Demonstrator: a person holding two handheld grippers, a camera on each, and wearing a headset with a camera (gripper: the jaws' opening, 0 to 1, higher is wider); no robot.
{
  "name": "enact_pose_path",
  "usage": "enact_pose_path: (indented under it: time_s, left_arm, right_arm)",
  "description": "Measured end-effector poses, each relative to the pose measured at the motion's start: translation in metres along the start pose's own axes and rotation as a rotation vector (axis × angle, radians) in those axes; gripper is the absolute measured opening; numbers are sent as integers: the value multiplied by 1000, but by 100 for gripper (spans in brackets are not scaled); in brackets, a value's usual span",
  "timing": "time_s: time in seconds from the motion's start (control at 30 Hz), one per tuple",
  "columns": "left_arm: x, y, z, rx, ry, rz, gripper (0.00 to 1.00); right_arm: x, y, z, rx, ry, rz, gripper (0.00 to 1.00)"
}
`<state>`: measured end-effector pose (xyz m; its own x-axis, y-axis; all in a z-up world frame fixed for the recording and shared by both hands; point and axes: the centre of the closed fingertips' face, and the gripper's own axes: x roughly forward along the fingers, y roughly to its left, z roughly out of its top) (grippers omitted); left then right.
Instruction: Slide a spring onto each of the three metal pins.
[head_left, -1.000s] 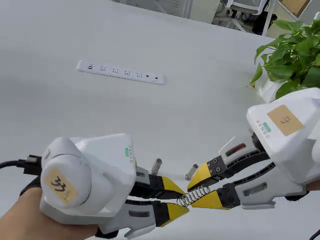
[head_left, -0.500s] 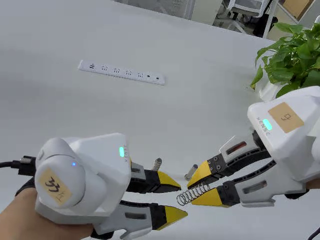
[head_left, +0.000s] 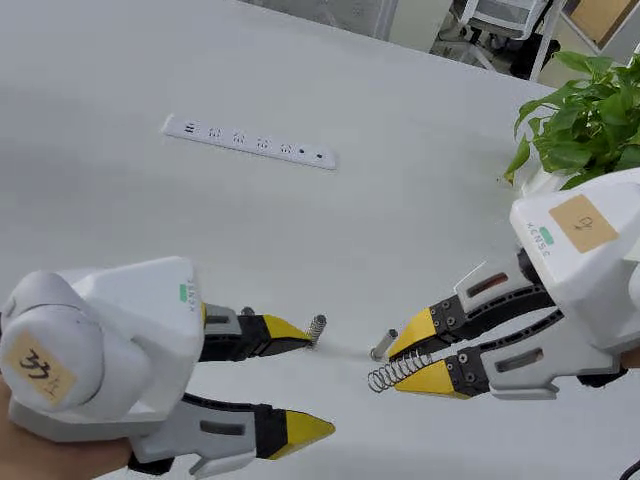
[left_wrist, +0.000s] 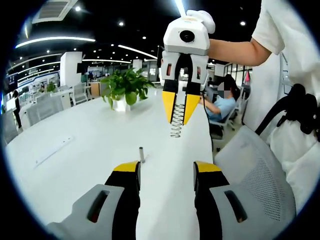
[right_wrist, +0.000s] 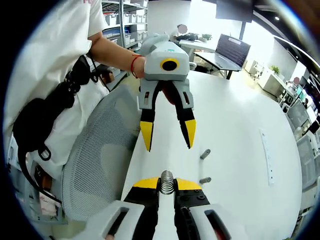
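While the right gripper (head_left: 400, 369) is pinching the spring (head_left: 382, 376), which is pointing toward 8 o'clock, the bare metal pin (head_left: 383, 344) is standing just beside it at 12 o'clock; the left gripper (head_left: 320, 385) is gaping wide, empty.

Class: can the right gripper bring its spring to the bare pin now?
Probably yes: the bare pin stands just beside the spring in the right gripper, and the open left gripper sits clear.
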<state>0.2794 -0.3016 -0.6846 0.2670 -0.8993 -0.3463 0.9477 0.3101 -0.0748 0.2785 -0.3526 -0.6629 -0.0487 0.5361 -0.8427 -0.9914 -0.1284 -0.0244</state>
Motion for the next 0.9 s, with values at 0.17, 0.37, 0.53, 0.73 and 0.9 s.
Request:
enact_pose_path:
  time_s: [0.17, 0.37, 0.53, 0.73, 0.9]
  left_arm:
    - [-13, 13, -10, -5, 10, 47, 49]
    - [-26, 23, -20, -14, 14, 81, 54]
    - [-33, 29, -27, -19, 17, 103, 62]
    - [-39, 36, -33, -24, 4, 118, 70]
    - [-42, 42, -37, -37, -9, 132, 79]
  right_arm:
    - [-2, -11, -12, 24, 42, -37, 6]
    - [-5, -21, -24, 48, 94, -59, 6]
    - [-6, -32, -35, 72, 140, -77, 6]
    - [-5, -43, -48, 88, 188, -81, 6]
    - [-1, -56, -61, 112, 224, -94, 6]
